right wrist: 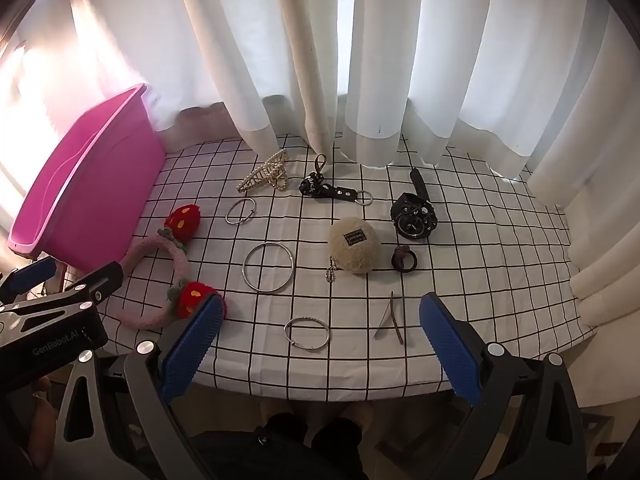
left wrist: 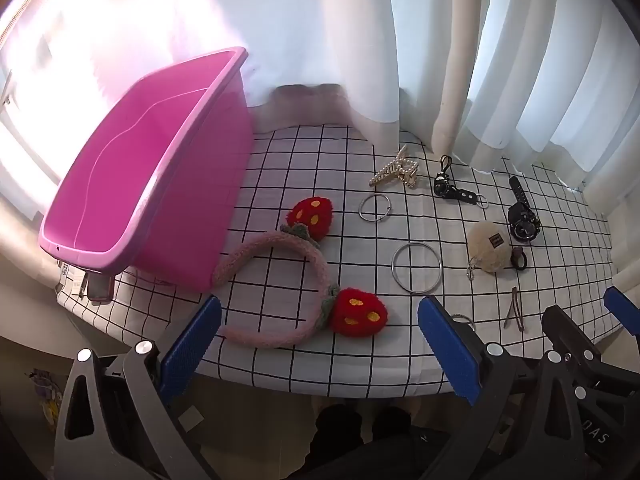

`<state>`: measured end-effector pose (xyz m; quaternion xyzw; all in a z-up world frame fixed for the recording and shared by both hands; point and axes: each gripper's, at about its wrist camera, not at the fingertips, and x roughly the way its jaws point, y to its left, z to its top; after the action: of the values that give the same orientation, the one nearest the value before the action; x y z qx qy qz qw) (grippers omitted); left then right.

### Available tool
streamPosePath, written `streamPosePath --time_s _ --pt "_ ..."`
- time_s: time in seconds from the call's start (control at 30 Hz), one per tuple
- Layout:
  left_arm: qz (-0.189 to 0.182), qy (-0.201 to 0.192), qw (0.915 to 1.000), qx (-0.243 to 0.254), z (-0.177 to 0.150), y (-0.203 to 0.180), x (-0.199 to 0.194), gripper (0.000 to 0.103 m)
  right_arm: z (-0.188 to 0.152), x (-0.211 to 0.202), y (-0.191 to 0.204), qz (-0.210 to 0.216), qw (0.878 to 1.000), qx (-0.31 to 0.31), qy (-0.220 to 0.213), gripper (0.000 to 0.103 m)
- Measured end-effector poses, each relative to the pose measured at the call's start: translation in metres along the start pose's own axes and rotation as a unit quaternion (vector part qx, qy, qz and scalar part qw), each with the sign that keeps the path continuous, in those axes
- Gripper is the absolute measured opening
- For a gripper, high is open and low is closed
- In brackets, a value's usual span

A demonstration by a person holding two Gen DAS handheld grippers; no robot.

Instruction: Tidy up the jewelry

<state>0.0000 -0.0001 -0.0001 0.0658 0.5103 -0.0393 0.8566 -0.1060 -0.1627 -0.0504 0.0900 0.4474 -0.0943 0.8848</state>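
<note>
An empty pink bin [left wrist: 132, 184] [right wrist: 80, 200] stands at the table's left. A pink strawberry headband [left wrist: 304, 276] [right wrist: 176, 272] lies beside it. Spread to the right are a pearl hair claw [left wrist: 396, 172] [right wrist: 266, 178], silver bangles [left wrist: 417, 267] [right wrist: 268, 267] [right wrist: 307, 333], a small ring hoop [left wrist: 375, 208] [right wrist: 240, 211], a black keychain [right wrist: 332, 190], a fluffy beige pouch [right wrist: 354, 248], a black watch [right wrist: 414, 216], a dark ring [right wrist: 404, 260] and a hair clip [right wrist: 392, 318]. My left gripper [left wrist: 320, 340] and right gripper [right wrist: 320, 336] are open and empty above the table's near edge.
White curtains [right wrist: 320, 60] hang behind the table and touch its far edge. The checked tablecloth [right wrist: 480, 240] covers the table. A phone-like object [left wrist: 98, 290] lies under the bin's near corner. The other gripper shows at each view's side [left wrist: 580, 340] [right wrist: 60, 304].
</note>
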Motion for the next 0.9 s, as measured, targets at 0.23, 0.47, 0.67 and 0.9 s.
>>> streamPosePath --time_s 0.23,0.47,0.67,0.9 --pt "-0.001 -0.002 1.0000 0.001 -0.001 -0.003 -0.001 0.097 0.000 0.000 0.001 -0.003 1.000 -0.001 -0.001 0.094" --pt "-0.002 0.000 1.0000 -0.001 0.000 0.000 0.000 0.097 0.000 0.000 0.002 -0.002 1.000 -0.001 -0.001 0.094" --pt "-0.002 0.000 1.0000 -0.001 0.000 0.000 0.000 0.097 0.001 0.000 0.003 -0.003 1.000 -0.002 -0.001 0.094" --pt "-0.002 0.002 1.0000 0.000 0.002 0.009 0.001 0.097 0.001 0.000 0.003 -0.002 1.000 -0.002 0.000 0.094"
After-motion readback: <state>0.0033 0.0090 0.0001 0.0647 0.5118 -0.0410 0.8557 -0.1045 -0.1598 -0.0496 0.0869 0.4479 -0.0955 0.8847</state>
